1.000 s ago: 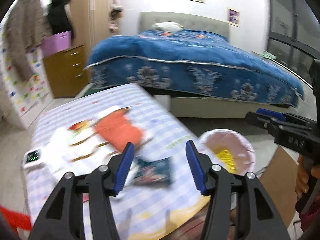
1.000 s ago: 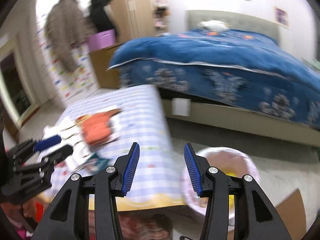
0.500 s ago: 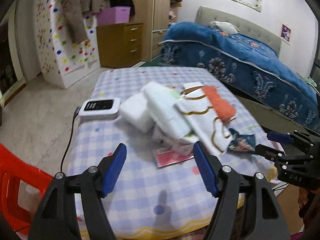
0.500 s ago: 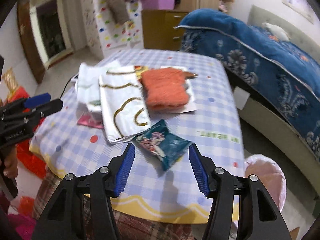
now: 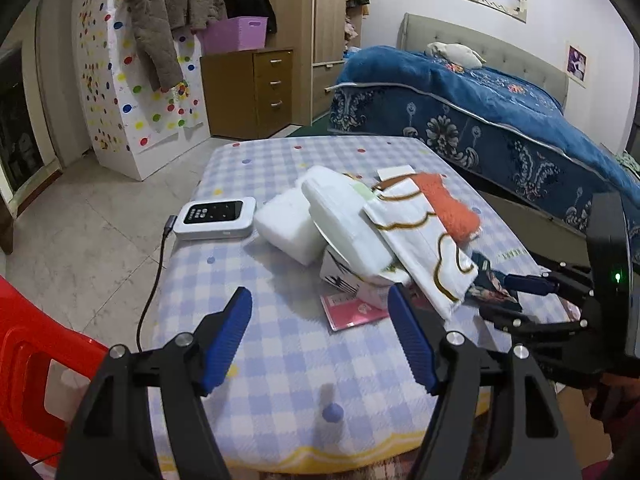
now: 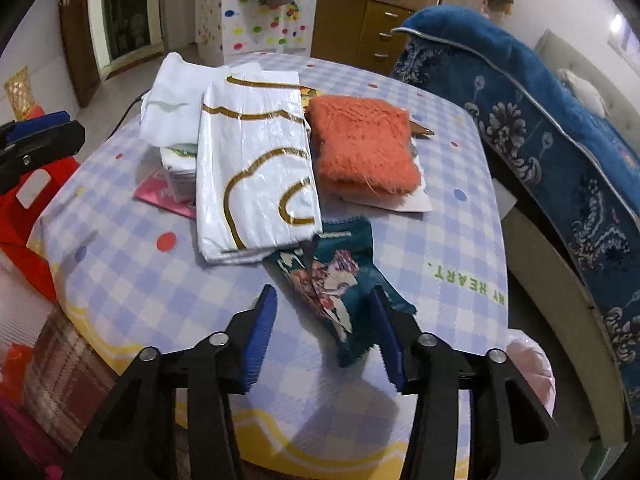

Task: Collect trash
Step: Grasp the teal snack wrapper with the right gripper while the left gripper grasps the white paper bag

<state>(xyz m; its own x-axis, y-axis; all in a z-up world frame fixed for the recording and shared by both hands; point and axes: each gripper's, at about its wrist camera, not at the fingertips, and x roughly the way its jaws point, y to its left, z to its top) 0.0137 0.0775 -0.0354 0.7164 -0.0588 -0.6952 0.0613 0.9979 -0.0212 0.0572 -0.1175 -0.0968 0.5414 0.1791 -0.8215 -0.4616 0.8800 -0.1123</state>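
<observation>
A crumpled dark teal snack wrapper point(image 6: 336, 280) lies near the front edge of the checked table point(image 6: 132, 280). My right gripper point(image 6: 324, 322) is open, its blue pads on either side of the wrapper's near end, just above the cloth. In the left wrist view the wrapper point(image 5: 494, 286) is partly hidden behind the right gripper point(image 5: 528, 292). My left gripper point(image 5: 320, 332) is open and empty above the table's near left part. A pink flat packet point(image 5: 352, 312) lies just ahead of it, also visible in the right wrist view point(image 6: 160, 196).
On the table lie white gold-trimmed bags point(image 6: 256, 172), an orange fuzzy cloth point(image 6: 360, 148), white packs point(image 5: 288, 228) and a white device with a cable point(image 5: 218, 218). A pink-lined bin point(image 6: 532, 376) stands beside the table. A red chair point(image 5: 28, 360) is left, a blue bed point(image 5: 480, 108) right.
Both grippers have moved closer to the table. The right gripper has come down so its open pads flank the teal wrapper. The left gripper has dropped slightly nearer the pink packet.
</observation>
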